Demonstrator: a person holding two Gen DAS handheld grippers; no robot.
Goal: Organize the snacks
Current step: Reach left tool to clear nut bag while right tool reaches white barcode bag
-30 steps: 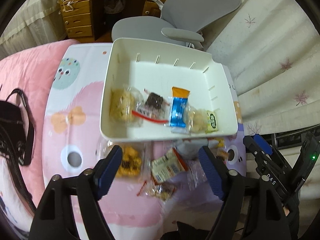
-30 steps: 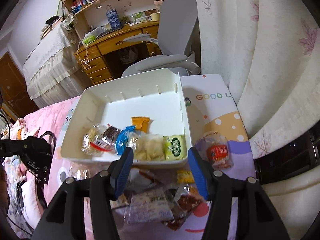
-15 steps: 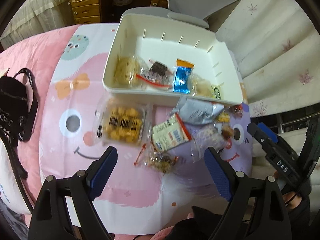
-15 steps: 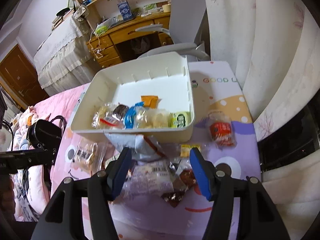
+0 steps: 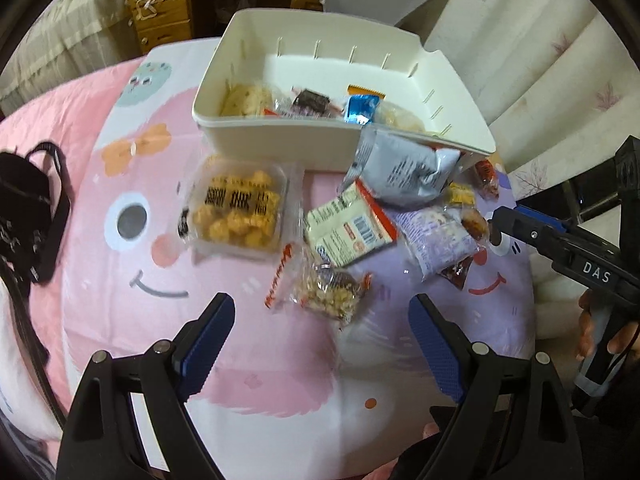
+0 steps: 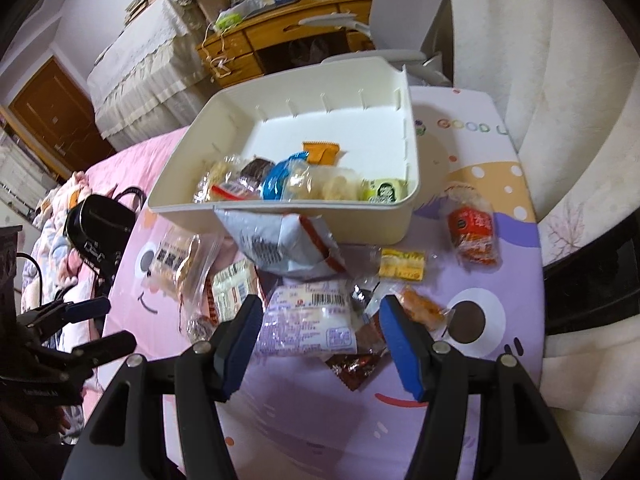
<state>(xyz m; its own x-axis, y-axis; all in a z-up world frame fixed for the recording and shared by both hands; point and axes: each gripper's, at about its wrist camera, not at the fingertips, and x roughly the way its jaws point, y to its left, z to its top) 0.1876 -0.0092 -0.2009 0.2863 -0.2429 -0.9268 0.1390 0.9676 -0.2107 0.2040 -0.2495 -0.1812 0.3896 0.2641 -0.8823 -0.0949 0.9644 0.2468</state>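
Observation:
A white bin (image 5: 280, 134) (image 6: 412, 168) holds several snack packets along its near wall. More snacks lie loose in front of it: a clear tub of yellow puffs (image 5: 236, 210), a grey bag (image 5: 400, 168) (image 6: 280, 244), a white-and-red packet (image 5: 348, 228), a nut packet (image 5: 328, 292), a lilac packet (image 6: 308, 326), a yellow packet (image 6: 402, 264), a red packet (image 6: 474, 234). My left gripper (image 5: 320, 344) is open, above the mat near the nut packet. My right gripper (image 6: 320, 344) is open over the lilac packet; it also shows in the left wrist view (image 5: 560, 248).
The snacks lie on a pink and lilac cartoon mat (image 5: 140, 280) over a bed. A black bag (image 5: 24, 208) (image 6: 96, 228) lies at the left. A grey office chair (image 6: 404, 12), a wooden desk (image 6: 280, 40) and curtains (image 6: 540, 60) stand behind.
Both grippers have pulled back from the bin toward me, so the loose snacks in front of it have come into view. Both stay open.

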